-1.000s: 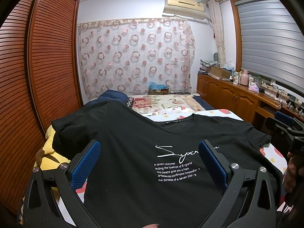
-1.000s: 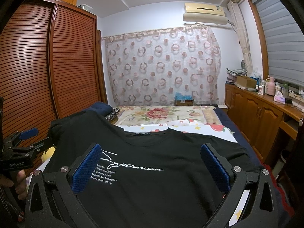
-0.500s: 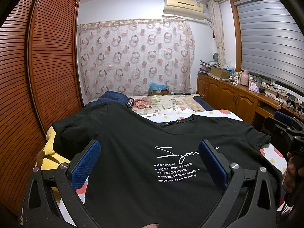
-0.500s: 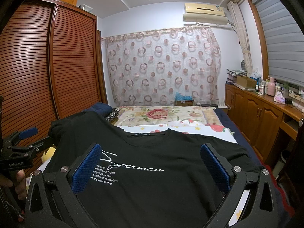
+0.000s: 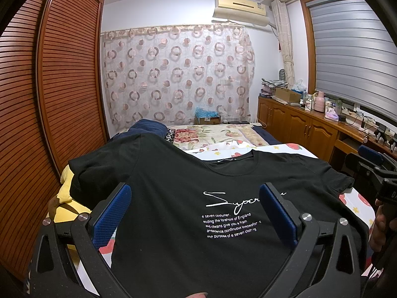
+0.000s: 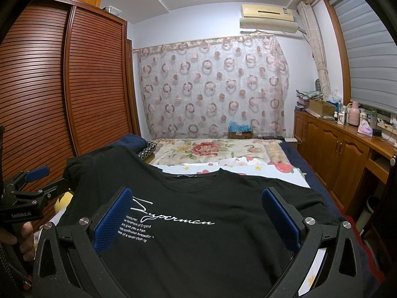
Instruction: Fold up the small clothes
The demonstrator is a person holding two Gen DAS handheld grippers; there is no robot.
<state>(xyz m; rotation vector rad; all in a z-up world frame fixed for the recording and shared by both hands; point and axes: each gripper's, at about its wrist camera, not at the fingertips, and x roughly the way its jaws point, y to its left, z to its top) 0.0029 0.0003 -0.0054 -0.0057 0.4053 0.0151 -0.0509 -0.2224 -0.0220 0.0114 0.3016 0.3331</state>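
A black T-shirt (image 5: 173,186) with white "Superman" script lies spread face up on the bed, collar toward the far end; it also shows in the right wrist view (image 6: 211,203). My left gripper (image 5: 194,203) is open and empty, held above the shirt's lower left part. My right gripper (image 6: 196,208) is open and empty above the shirt's lower right part. Each gripper shows at the edge of the other's view: the right one (image 5: 372,166) and the left one (image 6: 27,186), both held in hands.
The bed (image 6: 273,171) carries a white printed sheet, a floral quilt (image 5: 211,136) and a navy pillow (image 5: 148,128). A yellow cloth (image 5: 67,193) lies at the left edge. A slatted wardrobe (image 6: 49,99) stands left, wooden cabinets (image 6: 335,154) right.
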